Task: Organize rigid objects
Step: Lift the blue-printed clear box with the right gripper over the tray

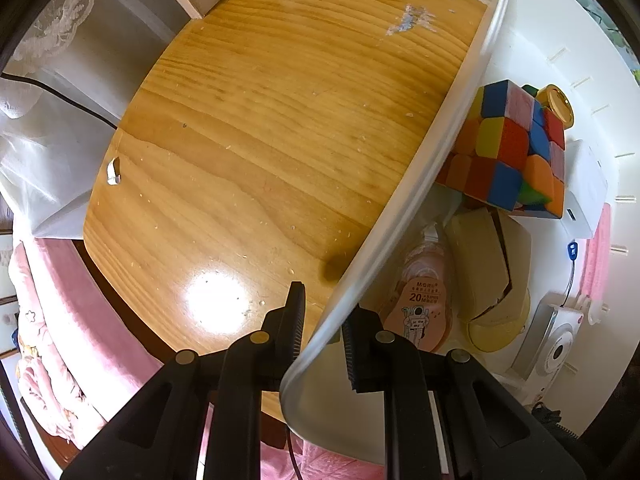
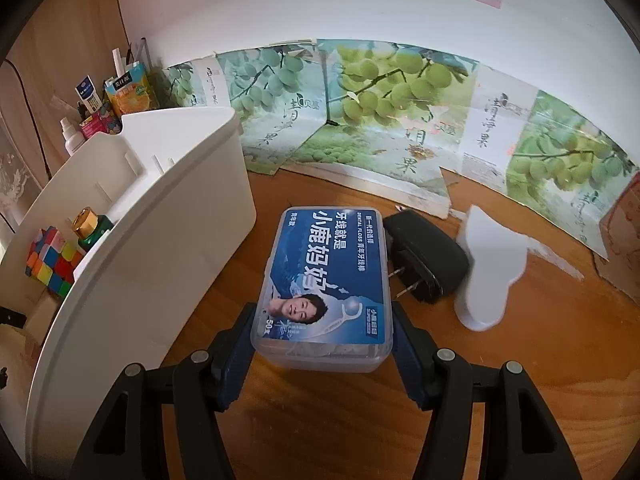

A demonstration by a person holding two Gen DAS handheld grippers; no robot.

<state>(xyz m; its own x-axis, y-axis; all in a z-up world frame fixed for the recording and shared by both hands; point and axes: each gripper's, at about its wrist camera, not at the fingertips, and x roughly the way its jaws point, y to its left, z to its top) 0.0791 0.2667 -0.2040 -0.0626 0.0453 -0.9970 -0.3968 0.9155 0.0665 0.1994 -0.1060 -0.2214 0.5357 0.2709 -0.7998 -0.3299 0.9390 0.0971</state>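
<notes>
Wooden surface (image 2: pixel 520 380) looks slick, so keep your right tool (image 2: pixel 322 344) pinching that light, stiff floss box (image 2: pixel 326 284) by its long sides, while your left tool (image 1: pixel 320 332) clamps the white bin (image 1: pixel 400 208) rim.

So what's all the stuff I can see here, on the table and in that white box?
white box: one, white, on the table's left side
puzzle cube: one, multicoloured, inside the box
green bottle: one, gold cap, in the box beside the cube
correction tape: one, pink-orange, box bottom
small camera: one, white, in the box
dental floss case: one, clear with blue label, on the table
plug adapter: one, black, right of the case
white bottle: one, right of the adapter
table: one, wooden
left claw: black, clamped on the box rim
right claw: black, gripping the floss case
</notes>
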